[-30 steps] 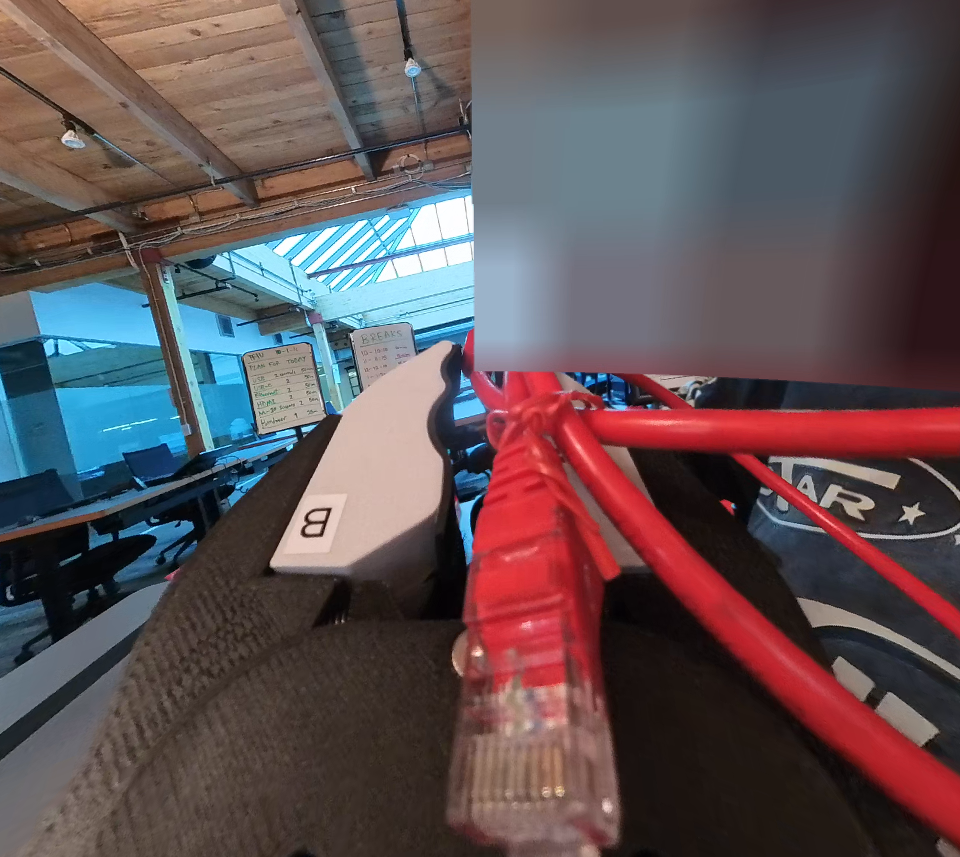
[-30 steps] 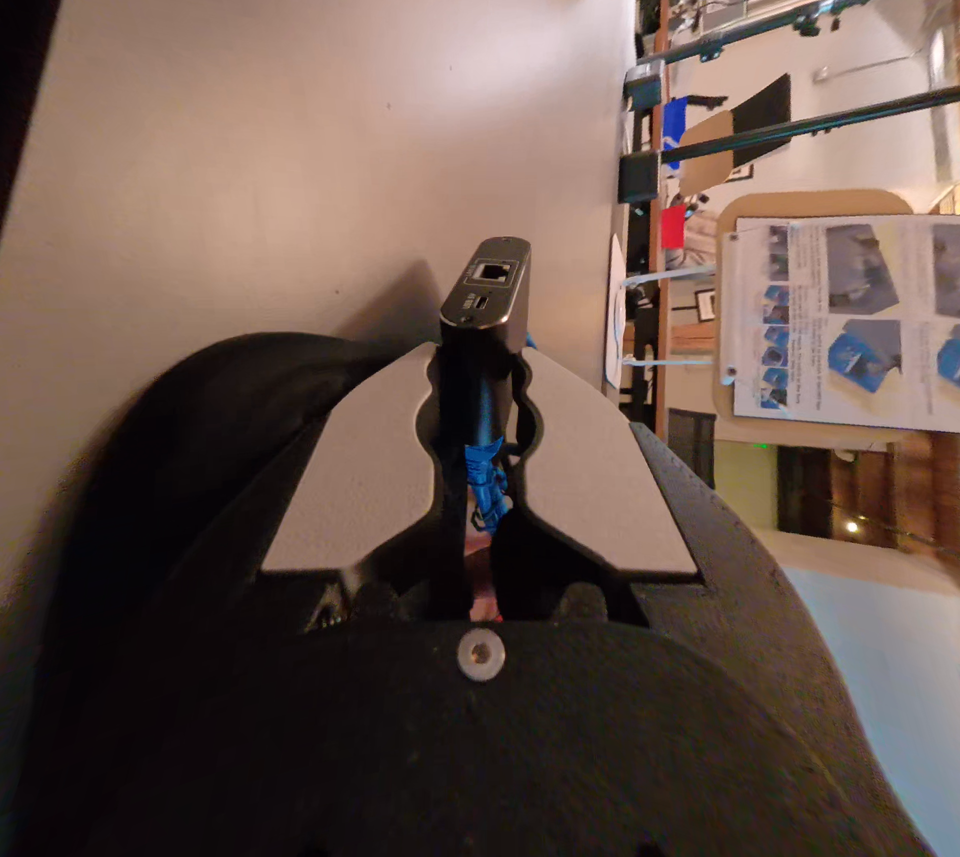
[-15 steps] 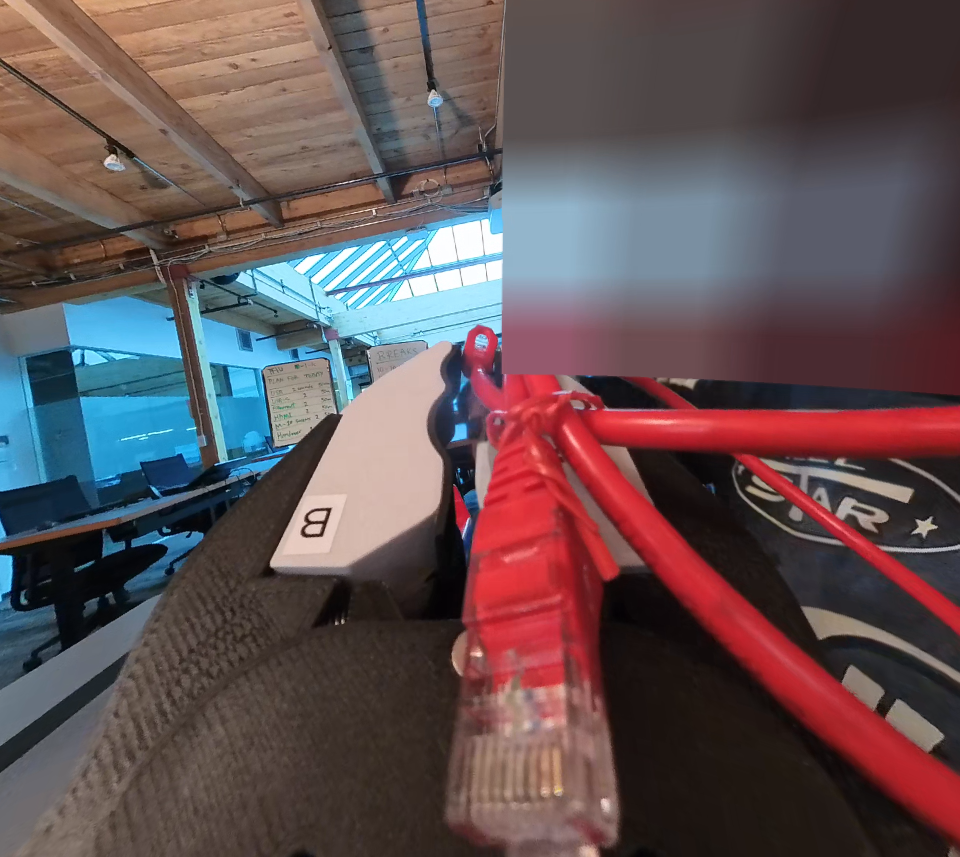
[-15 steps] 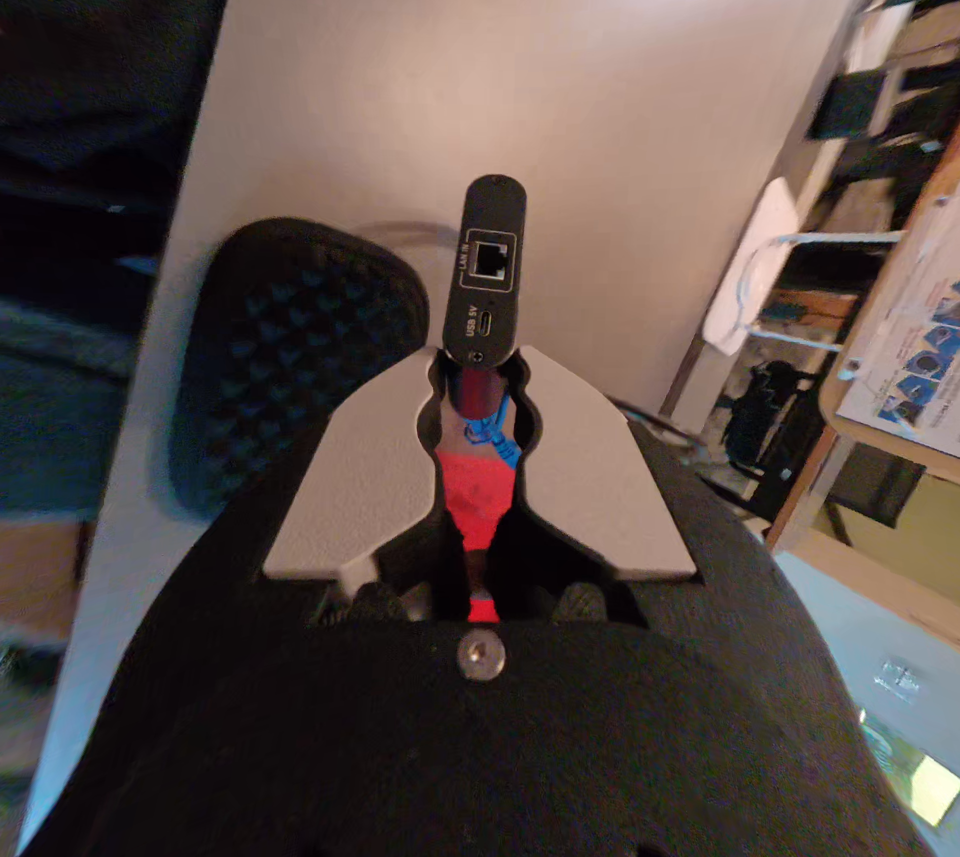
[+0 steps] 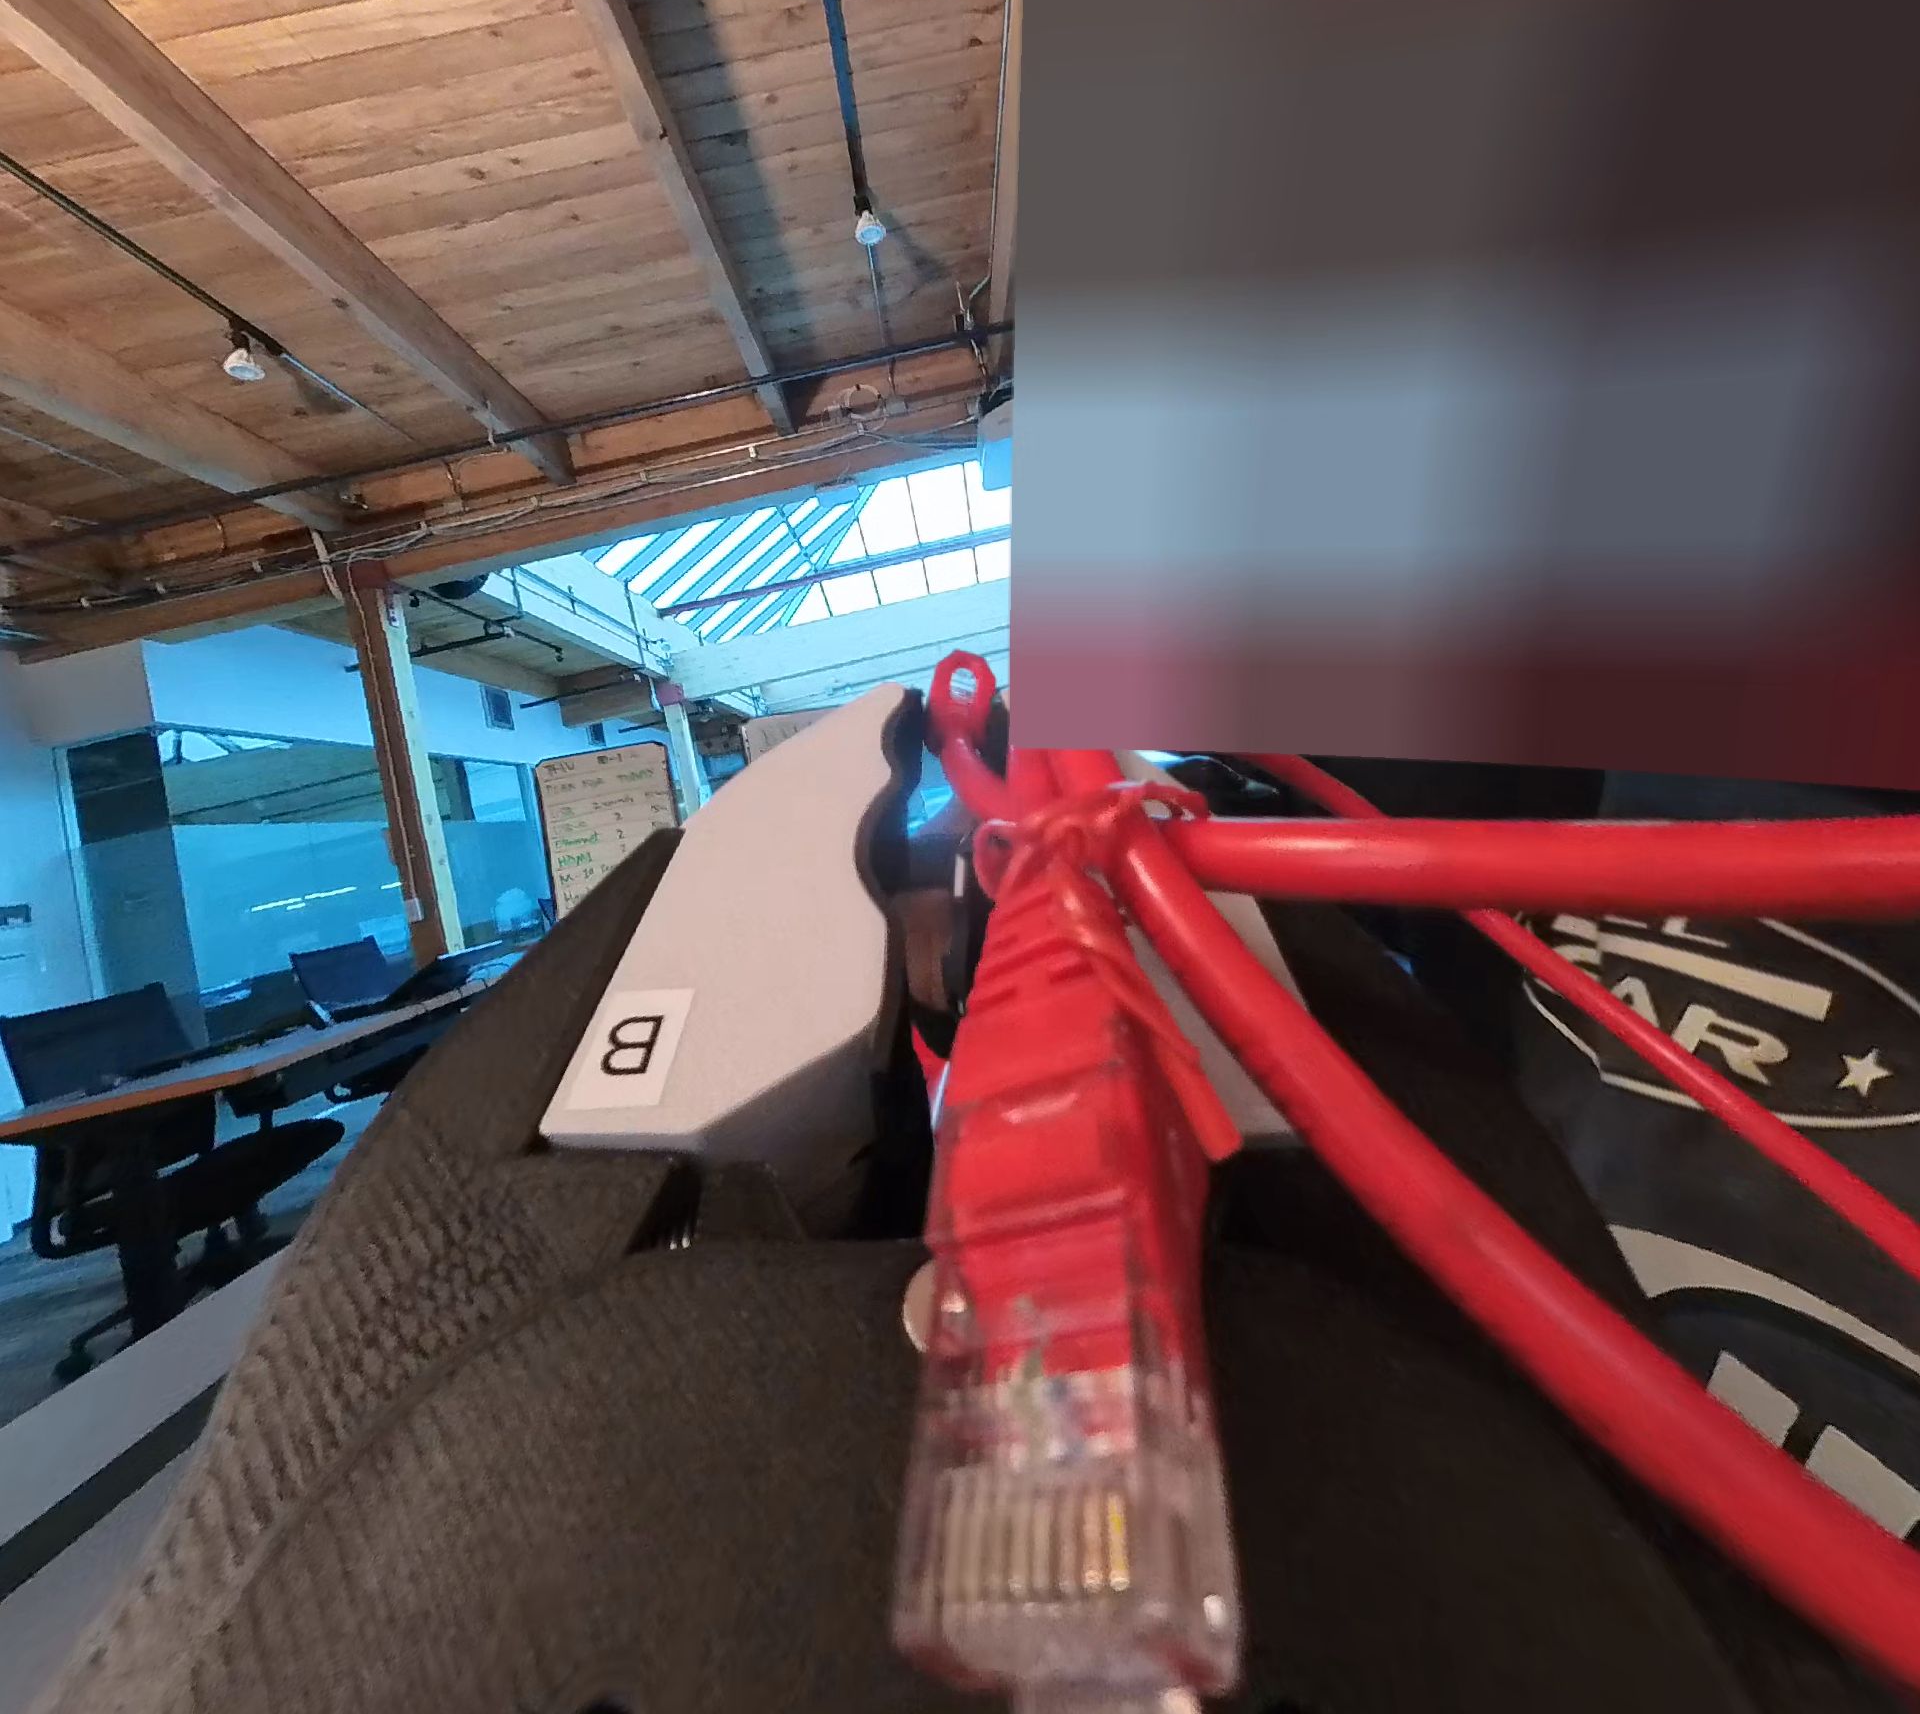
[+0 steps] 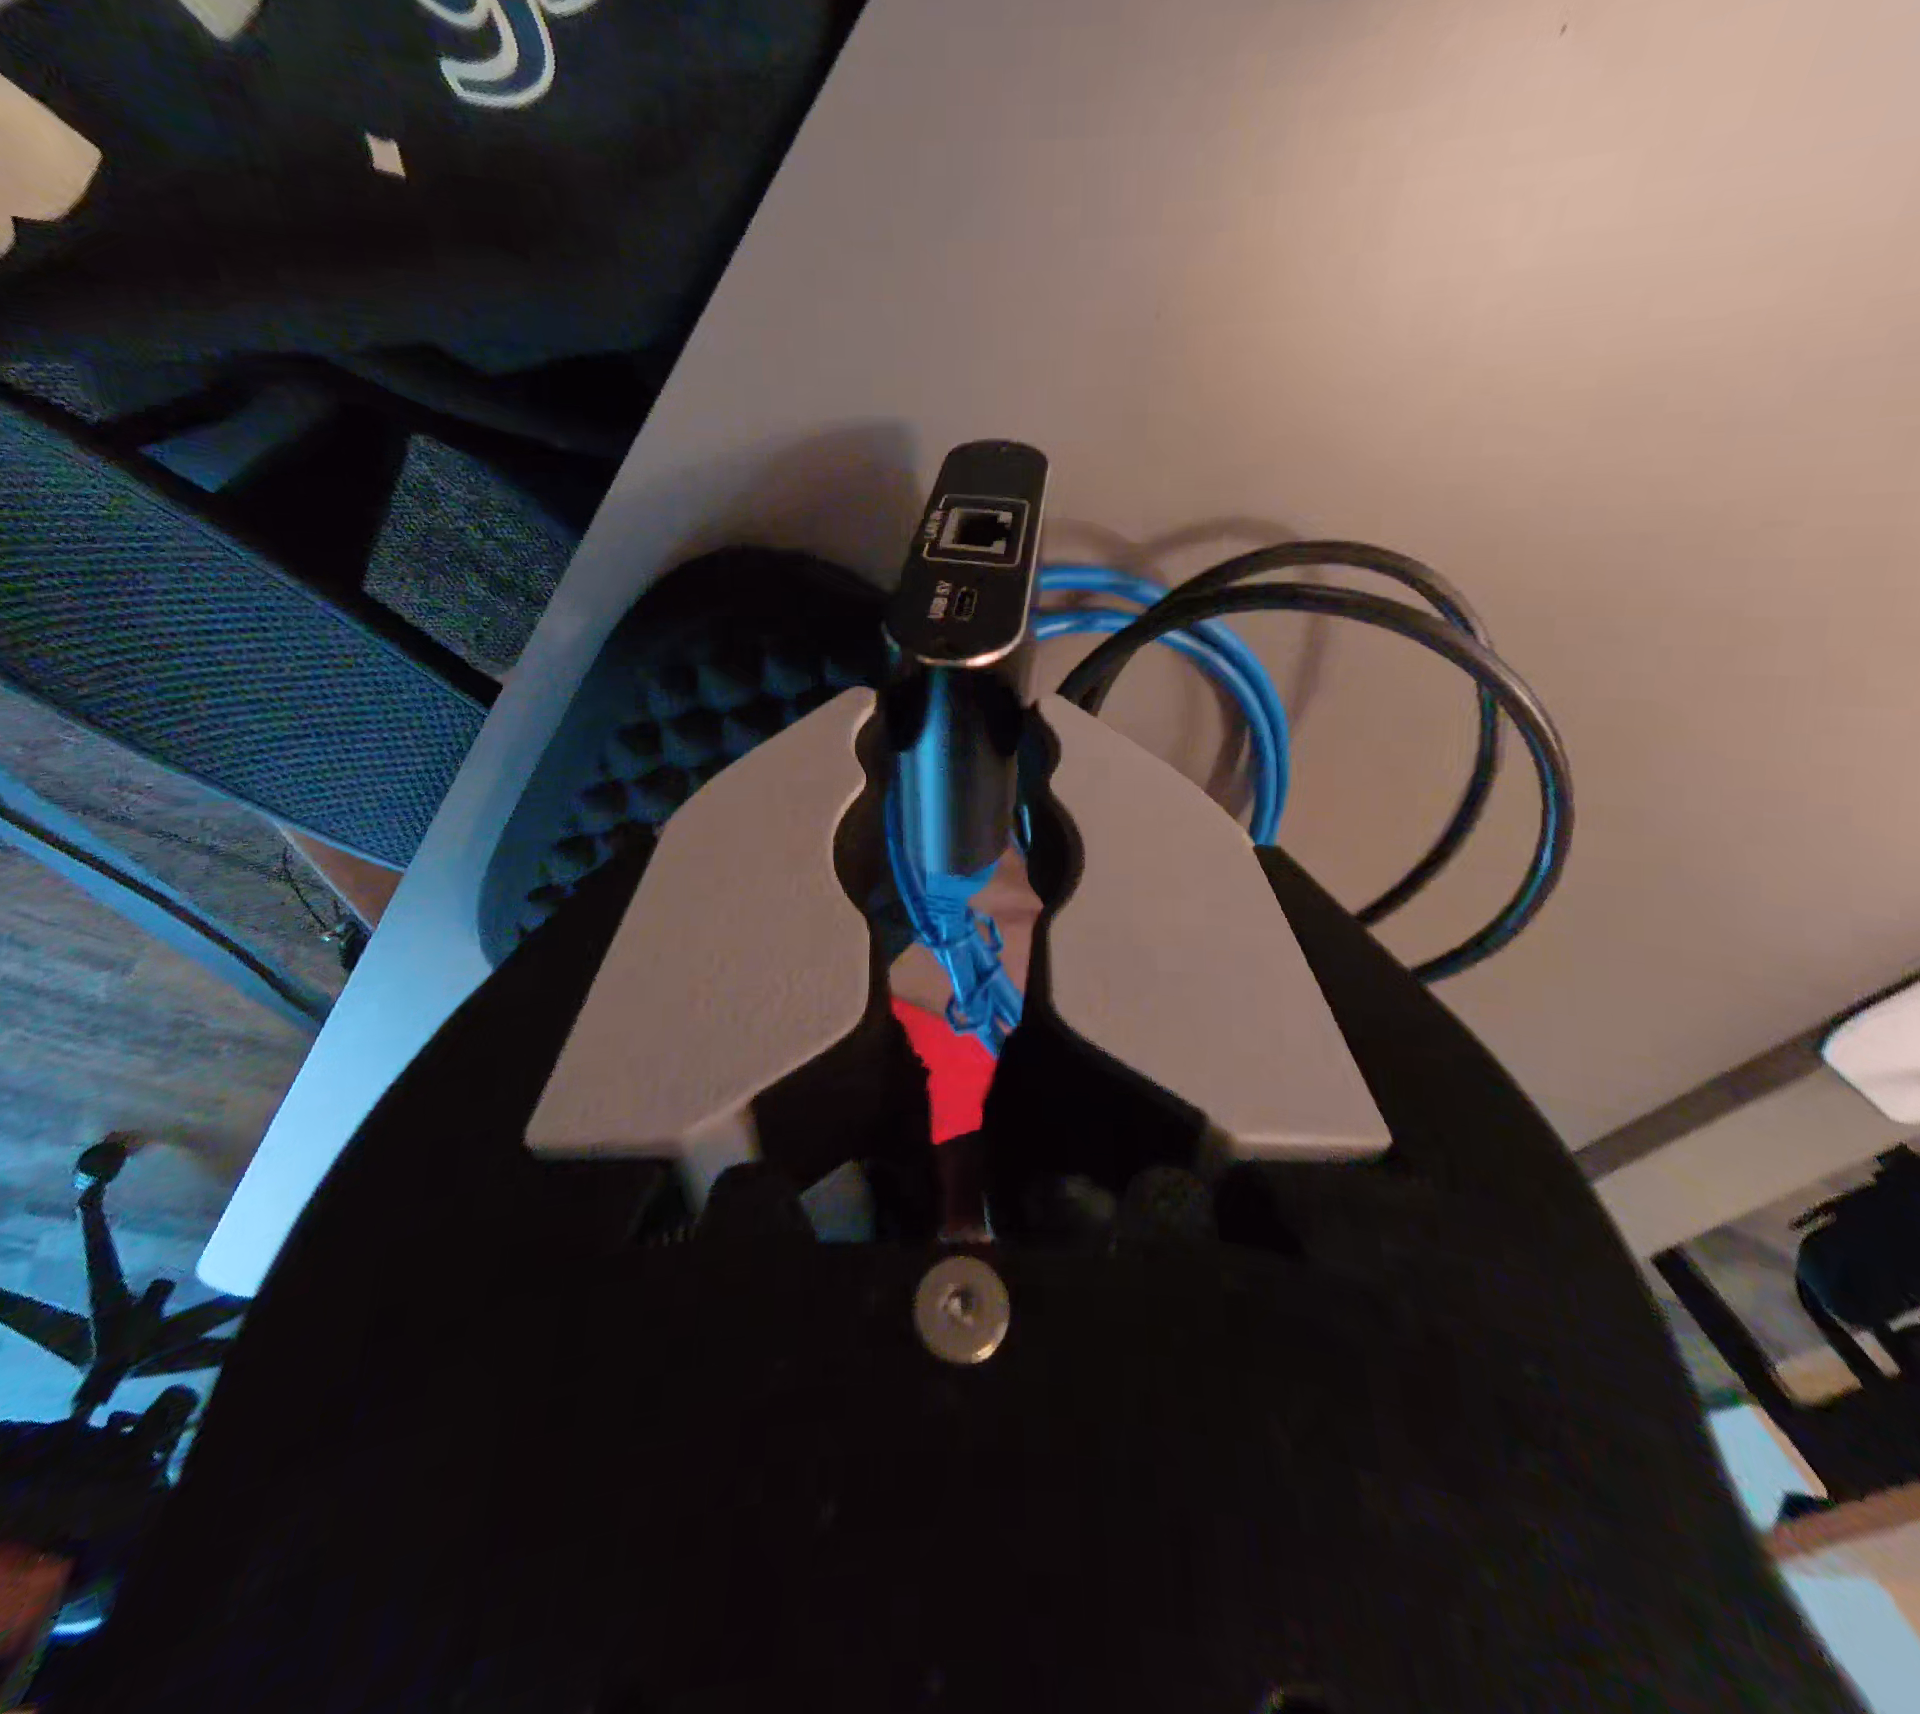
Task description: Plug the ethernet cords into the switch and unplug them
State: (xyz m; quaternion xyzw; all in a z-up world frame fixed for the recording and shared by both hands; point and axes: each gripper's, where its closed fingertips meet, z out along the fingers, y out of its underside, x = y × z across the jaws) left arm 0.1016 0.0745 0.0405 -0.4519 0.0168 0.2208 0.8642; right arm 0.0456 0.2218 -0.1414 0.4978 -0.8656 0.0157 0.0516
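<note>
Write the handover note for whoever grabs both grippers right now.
Left gripper: shut on the bundled red ethernet cord; its clear plug lies back over the gripper body, toward the camera.
Right gripper: shut on the small black switch, held above the table, port end up.
Blue cord and black cable lie coiled on the table below it.
Done: both pieces are picked up.
Left: the visible ethernet port is empty, so plug in, then unplug.
</note>
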